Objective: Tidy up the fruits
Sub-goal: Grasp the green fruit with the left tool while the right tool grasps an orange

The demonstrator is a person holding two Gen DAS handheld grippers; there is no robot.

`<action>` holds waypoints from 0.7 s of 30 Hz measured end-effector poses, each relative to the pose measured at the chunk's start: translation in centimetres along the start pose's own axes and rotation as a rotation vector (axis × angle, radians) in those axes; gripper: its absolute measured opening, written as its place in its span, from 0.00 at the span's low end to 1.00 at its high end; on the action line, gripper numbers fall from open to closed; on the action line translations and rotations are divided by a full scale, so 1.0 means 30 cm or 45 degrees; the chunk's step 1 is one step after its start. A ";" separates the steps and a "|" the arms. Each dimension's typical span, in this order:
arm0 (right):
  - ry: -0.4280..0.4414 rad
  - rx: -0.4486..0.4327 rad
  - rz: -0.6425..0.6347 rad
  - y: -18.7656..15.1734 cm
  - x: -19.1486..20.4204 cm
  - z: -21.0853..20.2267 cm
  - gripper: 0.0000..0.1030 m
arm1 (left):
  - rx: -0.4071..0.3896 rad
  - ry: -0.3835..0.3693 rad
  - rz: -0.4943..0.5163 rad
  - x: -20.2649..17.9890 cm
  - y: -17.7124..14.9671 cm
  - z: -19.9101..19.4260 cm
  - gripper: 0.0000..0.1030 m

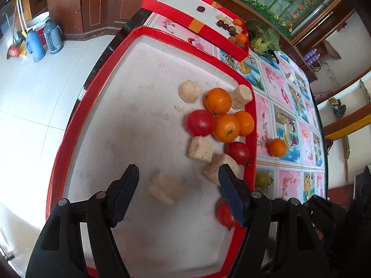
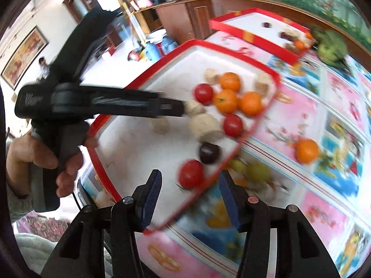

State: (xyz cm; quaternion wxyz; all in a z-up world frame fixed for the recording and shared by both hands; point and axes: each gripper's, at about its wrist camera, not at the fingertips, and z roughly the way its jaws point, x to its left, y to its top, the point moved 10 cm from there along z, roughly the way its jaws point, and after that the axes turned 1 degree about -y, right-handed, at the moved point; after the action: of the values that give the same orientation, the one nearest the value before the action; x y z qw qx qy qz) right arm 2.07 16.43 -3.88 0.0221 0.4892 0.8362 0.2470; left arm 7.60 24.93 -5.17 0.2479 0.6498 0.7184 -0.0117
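**Red tray filling up, both grippers empty**

Red-rimmed tray (image 1: 55, 162) holds the sorted pile: oranges (image 1: 218, 100), tomatoes (image 1: 200, 122) and pale chunks (image 1: 200, 149), bunched against its right wall, probably so the left stays free for more. One pale chunk (image 1: 165, 188) lies alone on the white floor between the left gripper (image 1: 178, 180) jaws, blurred, pads not touching it; jaws stand apart, so it reads as dropped, not held. Right gripper (image 2: 190, 193) also apart with nothing clamped, hanging over the tray's near rim, a tomato (image 2: 191, 173) and a dark fruit (image 2: 209, 153) just ahead of it.

Left to sort, on the tablecloth (image 2: 324, 208) outside the tray: one orange (image 2: 307, 150) and green fruits (image 2: 257, 171) just beside the rim. Judged next target for the right gripper, being nearest.

Second tray (image 1: 185, 18) sits further back with small items; a green vegetable (image 1: 264, 37) beside it.
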 end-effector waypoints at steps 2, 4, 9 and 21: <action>-0.021 -0.003 0.065 -0.034 -0.068 -0.030 0.51 | -0.001 -0.008 0.001 -0.014 -0.031 -0.014 0.69; -0.052 -0.005 0.131 -0.071 -0.144 -0.054 0.52 | 0.001 -0.026 0.009 -0.048 -0.067 -0.024 0.69; -0.118 0.013 0.251 -0.138 -0.295 -0.095 0.52 | 0.037 -0.043 0.133 -0.180 -0.123 -0.019 0.69; -0.137 -0.012 0.310 -0.198 -0.400 -0.164 0.52 | 0.060 -0.026 0.339 -0.422 -0.147 0.032 0.68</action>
State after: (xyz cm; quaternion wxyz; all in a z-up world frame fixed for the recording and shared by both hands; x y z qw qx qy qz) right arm 2.13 2.19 -4.59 0.0390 0.5993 0.7672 0.2251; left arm 4.19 12.17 -2.66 0.2393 0.7450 0.6227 -0.0023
